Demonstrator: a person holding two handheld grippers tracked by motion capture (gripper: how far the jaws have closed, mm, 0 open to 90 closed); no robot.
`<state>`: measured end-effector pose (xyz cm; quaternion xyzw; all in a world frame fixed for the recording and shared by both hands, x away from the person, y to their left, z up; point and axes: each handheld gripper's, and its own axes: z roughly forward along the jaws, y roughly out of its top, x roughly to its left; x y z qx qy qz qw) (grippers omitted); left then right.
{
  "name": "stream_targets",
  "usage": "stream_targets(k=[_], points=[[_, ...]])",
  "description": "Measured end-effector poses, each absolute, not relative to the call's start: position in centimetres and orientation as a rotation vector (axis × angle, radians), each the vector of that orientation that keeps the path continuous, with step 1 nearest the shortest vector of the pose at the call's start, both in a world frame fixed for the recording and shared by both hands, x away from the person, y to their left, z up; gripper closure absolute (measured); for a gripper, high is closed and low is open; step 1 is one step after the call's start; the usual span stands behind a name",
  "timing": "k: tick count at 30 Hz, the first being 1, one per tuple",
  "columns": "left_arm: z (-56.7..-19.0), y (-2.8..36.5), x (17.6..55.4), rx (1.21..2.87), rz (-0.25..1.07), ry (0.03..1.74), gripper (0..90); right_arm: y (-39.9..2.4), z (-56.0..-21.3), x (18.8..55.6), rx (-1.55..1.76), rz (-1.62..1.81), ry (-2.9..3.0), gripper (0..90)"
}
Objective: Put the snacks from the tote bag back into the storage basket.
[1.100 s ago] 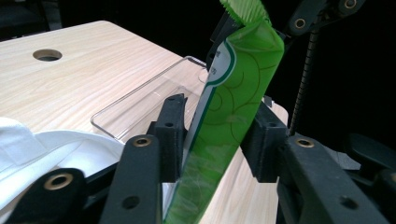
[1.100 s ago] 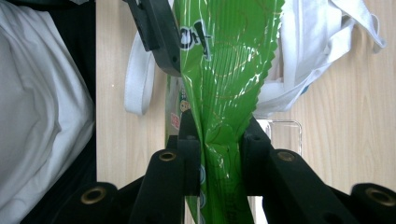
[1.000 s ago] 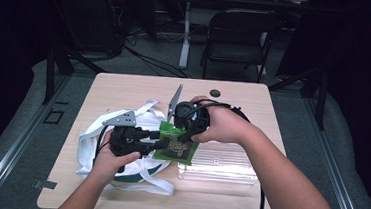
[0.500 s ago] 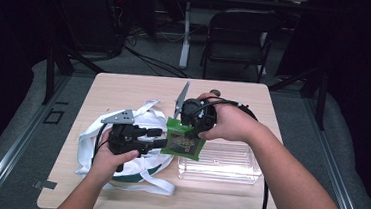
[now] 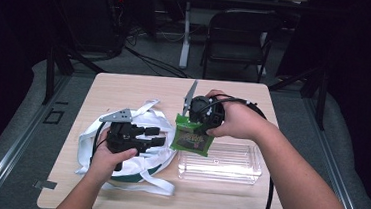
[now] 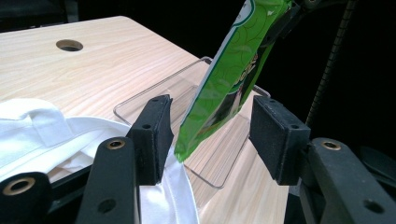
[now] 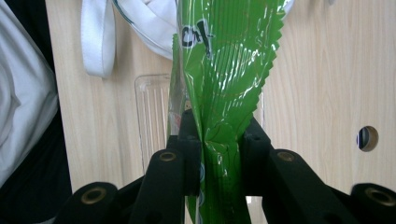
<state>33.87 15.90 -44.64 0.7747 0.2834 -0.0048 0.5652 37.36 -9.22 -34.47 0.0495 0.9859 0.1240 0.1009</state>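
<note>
My right gripper (image 5: 199, 128) is clamping the top edge of a green packet (image 5: 192, 139), holding it hanging above the near-left corner of a clear tray (image 5: 238, 170) on the table (image 5: 124, 87). My left gripper (image 5: 157, 136) is resting on a white bag (image 5: 142, 115). Its jaws have just been opening, and the packet's lower end is hanging loose between them, untouched.

The green foil snack packet (image 5: 192, 139) is hanging just above the near-left corner of the clear plastic tray (image 5: 229, 164), which is sitting right of the white cloth bag (image 5: 136, 126) on the light wooden table (image 5: 124, 87).
</note>
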Motion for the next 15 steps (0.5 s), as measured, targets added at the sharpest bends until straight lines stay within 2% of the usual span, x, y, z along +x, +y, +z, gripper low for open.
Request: stream_targets(k=[15], points=[[-45.0, 16.6, 34.4, 1.815, -0.001, 0.706, 48.7, -11.0, -34.8, 38.1, 0.204, 0.312, 2.884, 74.9]])
